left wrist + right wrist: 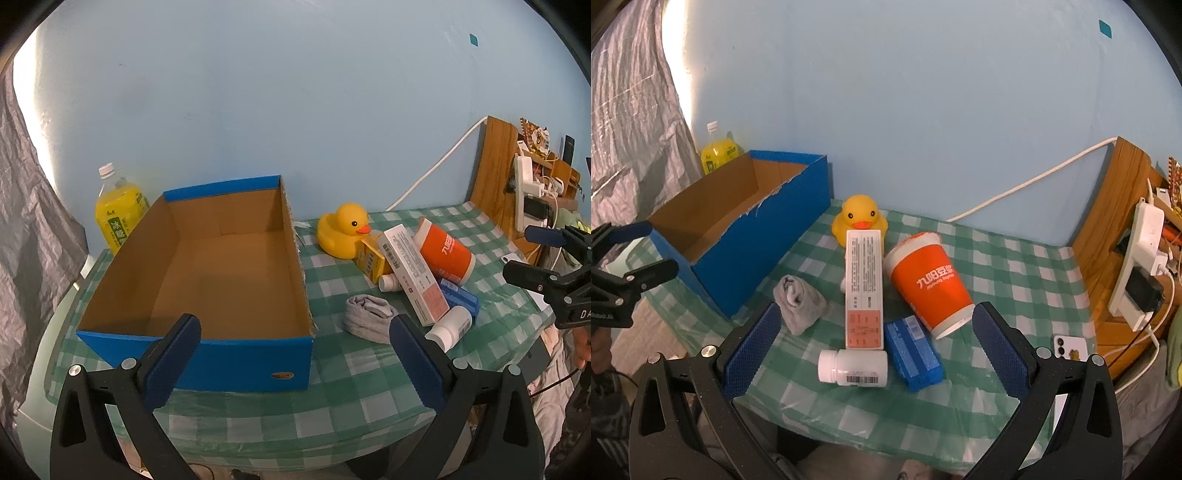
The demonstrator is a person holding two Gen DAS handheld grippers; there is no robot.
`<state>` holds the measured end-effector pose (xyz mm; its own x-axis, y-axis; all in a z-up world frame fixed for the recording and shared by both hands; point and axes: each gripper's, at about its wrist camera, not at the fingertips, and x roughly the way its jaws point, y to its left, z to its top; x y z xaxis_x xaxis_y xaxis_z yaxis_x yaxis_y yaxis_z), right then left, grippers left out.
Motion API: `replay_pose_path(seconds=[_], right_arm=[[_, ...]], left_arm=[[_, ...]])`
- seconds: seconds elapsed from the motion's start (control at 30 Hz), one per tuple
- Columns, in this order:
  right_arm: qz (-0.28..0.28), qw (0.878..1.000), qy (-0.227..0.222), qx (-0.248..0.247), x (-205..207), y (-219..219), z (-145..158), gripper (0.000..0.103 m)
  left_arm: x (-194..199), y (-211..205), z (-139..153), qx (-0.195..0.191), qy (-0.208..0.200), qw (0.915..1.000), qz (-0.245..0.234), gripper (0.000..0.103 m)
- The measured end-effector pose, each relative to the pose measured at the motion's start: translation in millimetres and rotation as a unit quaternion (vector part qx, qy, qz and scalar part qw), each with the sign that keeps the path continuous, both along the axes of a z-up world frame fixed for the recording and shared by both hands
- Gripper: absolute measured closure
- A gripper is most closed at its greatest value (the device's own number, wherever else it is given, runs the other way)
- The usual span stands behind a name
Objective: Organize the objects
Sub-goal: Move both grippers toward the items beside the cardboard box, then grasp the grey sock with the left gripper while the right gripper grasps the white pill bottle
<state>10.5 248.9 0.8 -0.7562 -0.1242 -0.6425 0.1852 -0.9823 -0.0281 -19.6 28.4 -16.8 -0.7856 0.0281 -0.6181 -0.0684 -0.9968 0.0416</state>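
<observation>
Blue box beside clutter, unfilled.

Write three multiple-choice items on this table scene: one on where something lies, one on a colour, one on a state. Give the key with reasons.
1. Where is the rubber duck?
A. inside the box
B. on the tablecloth, outside the box
C. on the orange cup

2. What colour is the outside of the cardboard box?
A. blue
B. red
C. white

3. How does the orange cup lie?
A. upright on its base
B. tipped over on its side
C. stacked in another cup

Key:
1 B, the duck sits on the checked tablecloth beside the box's wall.
2 A, the box's outer walls are blue and its inside is brown.
3 B, the cup's side rests on the cloth beside the long white carton.
</observation>
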Motion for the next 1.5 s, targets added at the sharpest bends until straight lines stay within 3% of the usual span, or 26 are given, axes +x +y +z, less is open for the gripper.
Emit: replay_pose_path(seconds=[0.57, 1.03, 1.33, 1.5], right_arm=[[-0.005, 1.000, -0.024, -0.003, -2, 4, -16, 0.001], [-0.002, 0.996, -0.084, 0.009, -7, 0, -68, 0.001], [0.004, 0.994, -0.104, 0.032, -15, -10, -98, 0.001], [0.003, 0.994, -0.109, 0.014, -20, -7, -104, 0.001]], left_arm=[[-15, 30, -16, 0.003, -0.027, 0.9993, -0.027, 0.000], [-26, 55, -29, -0.003, -0.038, 0.9980, -0.049, 0.000], [-27, 77, -31, -0.028, -0.036, 0.9971, -0.061, 0.000], [-21, 79, -27, -0.022, -0.029, 0.9977, -0.058, 0.000]])
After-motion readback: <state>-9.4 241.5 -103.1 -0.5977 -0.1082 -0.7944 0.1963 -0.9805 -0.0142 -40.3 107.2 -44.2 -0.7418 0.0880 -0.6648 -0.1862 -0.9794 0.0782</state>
